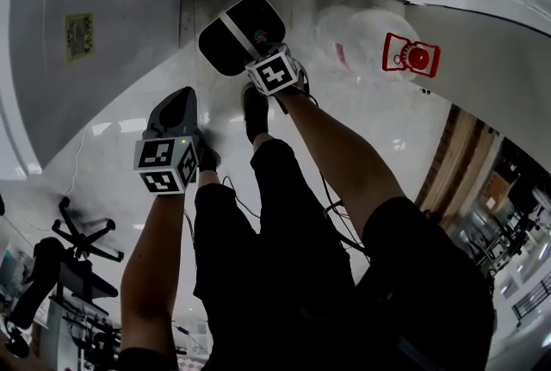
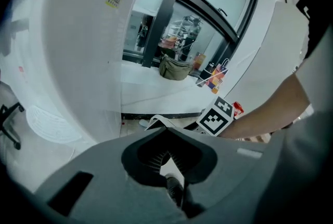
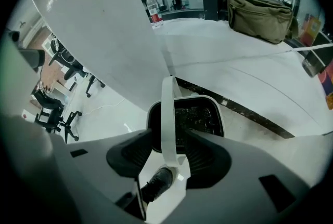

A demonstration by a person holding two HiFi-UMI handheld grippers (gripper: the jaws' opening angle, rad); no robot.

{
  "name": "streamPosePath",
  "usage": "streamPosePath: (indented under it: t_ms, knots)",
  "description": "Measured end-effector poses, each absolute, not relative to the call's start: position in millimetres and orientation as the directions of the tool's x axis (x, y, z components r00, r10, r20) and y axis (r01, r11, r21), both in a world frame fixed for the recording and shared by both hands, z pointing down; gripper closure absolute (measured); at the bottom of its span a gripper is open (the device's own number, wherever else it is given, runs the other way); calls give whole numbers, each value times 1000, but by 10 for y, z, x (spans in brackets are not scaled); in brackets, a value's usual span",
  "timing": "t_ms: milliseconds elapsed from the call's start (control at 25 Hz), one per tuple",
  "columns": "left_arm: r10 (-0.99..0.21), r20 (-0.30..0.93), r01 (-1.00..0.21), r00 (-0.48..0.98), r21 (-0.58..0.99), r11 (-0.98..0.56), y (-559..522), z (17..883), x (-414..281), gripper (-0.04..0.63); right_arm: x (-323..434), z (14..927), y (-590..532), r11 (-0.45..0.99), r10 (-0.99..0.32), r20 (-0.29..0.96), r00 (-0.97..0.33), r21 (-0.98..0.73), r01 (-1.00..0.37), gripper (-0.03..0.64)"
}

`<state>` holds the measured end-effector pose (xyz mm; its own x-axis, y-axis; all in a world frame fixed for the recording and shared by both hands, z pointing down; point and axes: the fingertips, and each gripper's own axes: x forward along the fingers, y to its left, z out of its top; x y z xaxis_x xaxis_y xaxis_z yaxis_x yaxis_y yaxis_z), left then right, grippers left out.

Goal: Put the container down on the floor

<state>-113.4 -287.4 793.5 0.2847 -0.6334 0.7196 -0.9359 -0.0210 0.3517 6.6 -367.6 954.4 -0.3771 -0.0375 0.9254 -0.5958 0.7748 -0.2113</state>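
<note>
A black container (image 1: 244,34) with a white rim and a white strap handle (image 3: 167,108) sits low on the tiled floor by the dark baseboard, its handle upright. My right gripper (image 1: 263,58) is right above it and open. In the right gripper view the handle runs between the jaws (image 3: 169,137) with a gap to the pads on each side. The container's dark inside (image 3: 197,116) shows just beyond the jaws. My left gripper (image 1: 176,102) hangs lower left of the container, apart from it. Its jaws (image 2: 165,132) meet at the tips with nothing between them.
A clear water jug with a red label (image 1: 379,46) lies on the floor to the right of the container. A tall white cabinet (image 1: 77,42) stands at left. A white counter (image 3: 244,56) above the baseboard carries an olive bag (image 3: 260,15). The person's shoe (image 1: 255,111) is near the container.
</note>
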Motion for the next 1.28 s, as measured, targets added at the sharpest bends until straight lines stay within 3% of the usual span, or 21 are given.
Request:
streamPosePath:
  t_ms: [480,640,880,1120,1280]
  knots:
    - [-680,648,-924,341,364,-116,-2912,6906,-1031,589,144,8598,-3647,746,-128,893,-432,-200,-635,445]
    - [-699,626,-928,346,336,-159,-2877,6557,-952,589,204,8206,-3658,743,-162,879,-448,-190,-641,531]
    - [-729,621,-956,288,226,-185,-2743,6111,-1012,589,223,7744,-3440,710,-147,875,-461,-231,-665,571]
    - [-729,597,-940,333,265,-213,-2607,5703,-954,589,295,7064,-3434,670,-236,858,-457,-196,-716,598]
    - [-754,565,-943,334,200,-267,-2605,5329,-1035,589,260,6603,-3434,629,-287,847,-447,-185,-755,606]
